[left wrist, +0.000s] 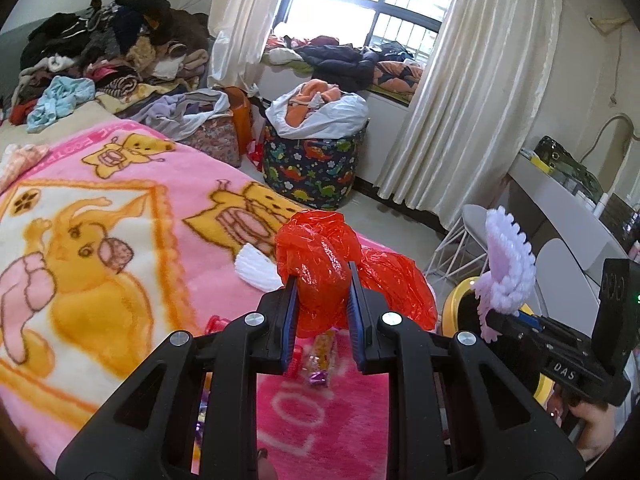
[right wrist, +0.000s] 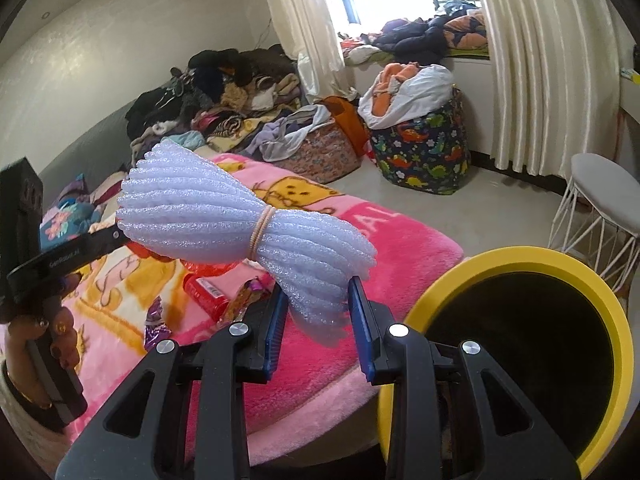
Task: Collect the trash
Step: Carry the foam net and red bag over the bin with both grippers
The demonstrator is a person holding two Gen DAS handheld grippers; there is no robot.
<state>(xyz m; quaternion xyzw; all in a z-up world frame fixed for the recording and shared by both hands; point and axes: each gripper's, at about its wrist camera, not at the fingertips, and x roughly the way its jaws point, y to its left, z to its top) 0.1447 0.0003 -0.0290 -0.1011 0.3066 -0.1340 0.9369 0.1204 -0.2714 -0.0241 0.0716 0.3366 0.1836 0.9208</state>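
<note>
Trash in hand: seen from the left wrist, the left gripper [left wrist: 323, 288] pinches a crumpled red plastic bag [left wrist: 320, 264] between nearly closed fingers, above the pink cartoon blanket [left wrist: 100, 216] near its right edge. A candy wrapper [left wrist: 320, 360] lies on the blanket below. At right, the right gripper [left wrist: 504, 316] carries a bundle of white foam netting [left wrist: 508, 264] over the yellow-rimmed bin [left wrist: 460, 296].

From the right wrist, the right gripper [right wrist: 318, 300] clamps the foam netting [right wrist: 224, 216], tied with a rubber band [right wrist: 262, 232], its fingers narrowly parted around one end. The yellow-rimmed bin [right wrist: 452, 276] stands just beside the blanket's [right wrist: 400, 240] edge, where a red bottle [right wrist: 206, 294] and wrappers [right wrist: 240, 304] lie.
</note>
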